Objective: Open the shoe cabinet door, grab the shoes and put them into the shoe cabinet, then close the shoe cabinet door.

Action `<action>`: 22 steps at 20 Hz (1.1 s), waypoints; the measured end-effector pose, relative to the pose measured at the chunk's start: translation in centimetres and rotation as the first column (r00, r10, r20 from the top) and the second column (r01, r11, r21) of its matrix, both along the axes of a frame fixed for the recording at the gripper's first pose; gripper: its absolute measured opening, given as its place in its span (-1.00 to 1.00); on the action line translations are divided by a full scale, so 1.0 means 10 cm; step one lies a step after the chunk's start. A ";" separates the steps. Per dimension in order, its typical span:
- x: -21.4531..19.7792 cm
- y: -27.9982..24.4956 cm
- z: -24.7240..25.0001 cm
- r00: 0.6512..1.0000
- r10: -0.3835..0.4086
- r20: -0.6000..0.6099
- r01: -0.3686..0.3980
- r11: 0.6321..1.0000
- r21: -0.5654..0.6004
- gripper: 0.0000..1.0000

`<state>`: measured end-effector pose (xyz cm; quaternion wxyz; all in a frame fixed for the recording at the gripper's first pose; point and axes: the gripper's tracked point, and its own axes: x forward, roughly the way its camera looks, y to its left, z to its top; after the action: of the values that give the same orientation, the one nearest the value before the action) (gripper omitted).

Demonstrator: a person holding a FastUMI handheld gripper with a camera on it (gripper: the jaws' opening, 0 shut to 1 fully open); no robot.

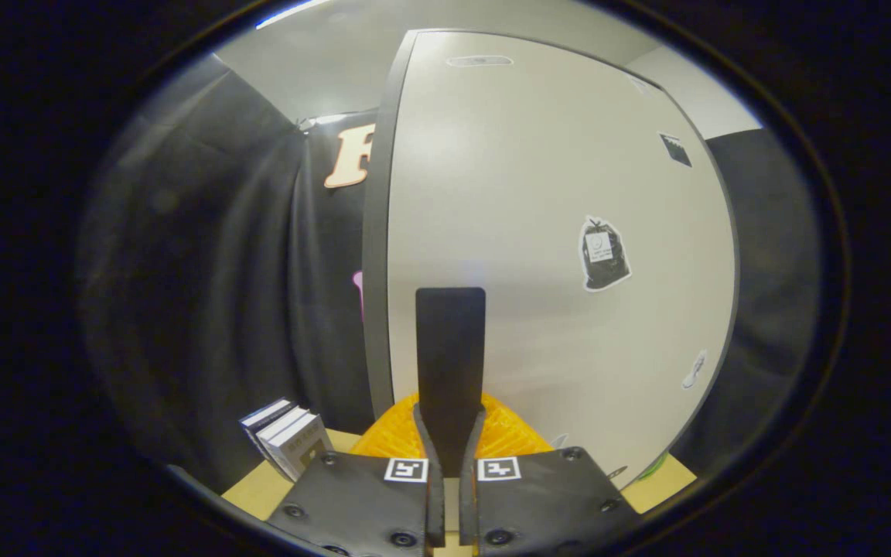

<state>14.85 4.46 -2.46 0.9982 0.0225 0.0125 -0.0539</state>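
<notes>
The shoe cabinet door (538, 232) stands right in front of you, a tall pale panel with a darker grey edge running down its left side, and it takes up most of what lies beyond the fingers. On its face you see a black bag-shaped sticker (604, 254) toward the right, a small dark sticker (675, 149) higher up, and a small pale one (694, 369) lower down. Your gripper (451, 433) has its fingers pressed close together, their flat tips rising as one dark blade against the door; whether they touch the panel you cannot tell. An orange ribbed object (507, 435) sits just ahead of the fingers at the door's foot, partly hidden by them. To the left, a small stack of books (287, 437) rests on the wooden tabletop (260, 491), beside the black cloth wall (206, 294).
</notes>
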 end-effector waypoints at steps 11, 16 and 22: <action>-0.83 -0.17 -0.01 0.991 0.132 -0.014 -0.132 0.991 0.011 -0.82; -1.31 -0.42 0.01 0.975 0.222 -0.027 -0.223 0.975 -0.006 -0.82; -1.90 -1.04 0.03 0.965 0.259 -0.030 -0.259 0.966 -0.010 -0.83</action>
<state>-4.16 -5.92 -2.18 0.9965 0.0130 0.0292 0.0766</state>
